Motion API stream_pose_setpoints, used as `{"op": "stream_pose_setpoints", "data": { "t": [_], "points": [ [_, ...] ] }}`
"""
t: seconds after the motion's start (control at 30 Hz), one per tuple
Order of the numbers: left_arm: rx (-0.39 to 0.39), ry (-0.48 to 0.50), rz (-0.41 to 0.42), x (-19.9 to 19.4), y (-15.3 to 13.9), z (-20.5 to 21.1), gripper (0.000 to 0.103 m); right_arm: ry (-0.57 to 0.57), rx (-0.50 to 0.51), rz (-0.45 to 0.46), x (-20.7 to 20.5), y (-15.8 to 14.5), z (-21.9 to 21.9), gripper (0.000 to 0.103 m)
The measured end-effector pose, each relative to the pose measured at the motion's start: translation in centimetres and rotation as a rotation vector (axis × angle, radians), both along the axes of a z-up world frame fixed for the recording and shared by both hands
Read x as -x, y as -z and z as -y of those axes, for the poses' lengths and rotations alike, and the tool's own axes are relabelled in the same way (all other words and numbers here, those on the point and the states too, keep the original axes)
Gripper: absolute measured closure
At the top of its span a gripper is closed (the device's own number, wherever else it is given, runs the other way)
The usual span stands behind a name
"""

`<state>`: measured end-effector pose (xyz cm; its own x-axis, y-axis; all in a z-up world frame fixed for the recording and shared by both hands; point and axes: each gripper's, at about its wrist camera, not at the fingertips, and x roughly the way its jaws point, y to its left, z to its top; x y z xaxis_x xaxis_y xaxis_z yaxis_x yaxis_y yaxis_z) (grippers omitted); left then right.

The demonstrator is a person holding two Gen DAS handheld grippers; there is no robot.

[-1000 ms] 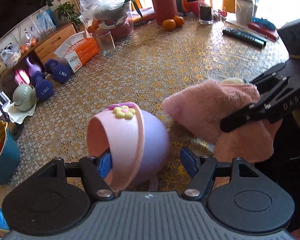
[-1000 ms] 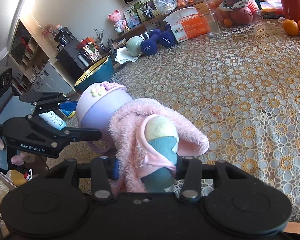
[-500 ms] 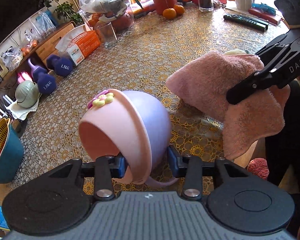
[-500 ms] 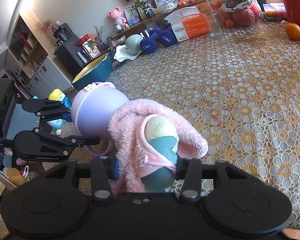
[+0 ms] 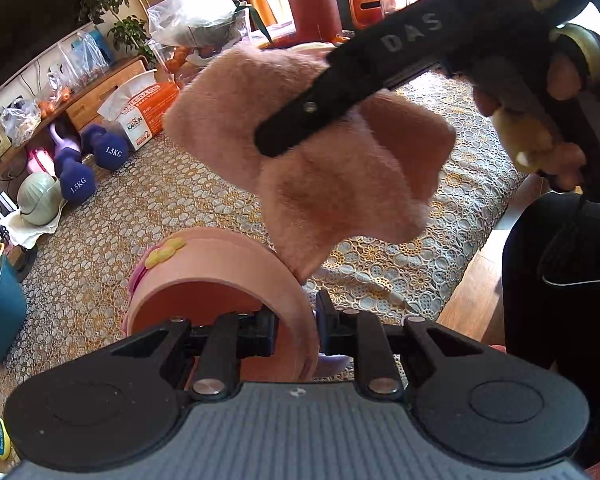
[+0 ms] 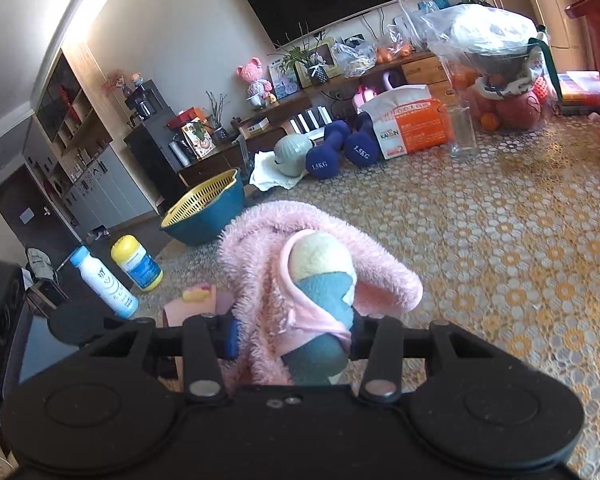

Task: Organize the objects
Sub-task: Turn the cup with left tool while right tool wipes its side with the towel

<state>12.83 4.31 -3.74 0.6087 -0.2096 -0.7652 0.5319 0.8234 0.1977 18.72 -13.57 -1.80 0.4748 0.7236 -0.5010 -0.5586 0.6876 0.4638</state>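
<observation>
My left gripper (image 5: pixel 296 330) is shut on the rim of a pink and lilac bowl-shaped container (image 5: pixel 220 276) with a yellow flower (image 5: pixel 165 252), its opening turned up toward the camera. My right gripper (image 6: pixel 294 342) is shut on a fluffy pink cloth item (image 6: pixel 268 248) with a cream and teal inner part (image 6: pixel 320 280). In the left wrist view the pink cloth (image 5: pixel 340 160) hangs from the right gripper just above the container's far rim. The container's edge (image 6: pixel 192 304) shows low left in the right wrist view.
The table has a gold lace cloth (image 6: pixel 520 240). At its far side are blue dumbbells (image 6: pixel 340 152), an orange tissue box (image 6: pixel 412 124), a glass (image 6: pixel 462 132), a bagged pot (image 6: pixel 496 40) and a teal basin with a yellow strainer (image 6: pixel 208 208). Two bottles (image 6: pixel 116 280) stand at left.
The left gripper has lifted and tipped the container so that its opening faces up. The right gripper has carried the pink cloth left and over the container.
</observation>
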Motion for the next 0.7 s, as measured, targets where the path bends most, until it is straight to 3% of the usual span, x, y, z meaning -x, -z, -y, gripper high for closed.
{"op": "stream_pose_setpoints", "data": {
  "t": [0.1, 0.23, 0.7],
  "points": [
    [-0.002, 0.003, 0.0, 0.0, 0.0, 0.0, 0.085, -0.004, 0.027, 0.031, -1.2, -0.4, -2.0, 0.059],
    [0.001, 0.007, 0.0, 0.0, 0.0, -0.1, 0.085, -0.007, 0.036, -0.001, -2.1, 0.3, -3.5, 0.059],
    [0.012, 0.012, -0.005, 0.1, 0.1, -0.1, 0.084, -0.16, 0.06, -0.072, 1.9, 1.8, -2.7, 0.06]
  ]
}}
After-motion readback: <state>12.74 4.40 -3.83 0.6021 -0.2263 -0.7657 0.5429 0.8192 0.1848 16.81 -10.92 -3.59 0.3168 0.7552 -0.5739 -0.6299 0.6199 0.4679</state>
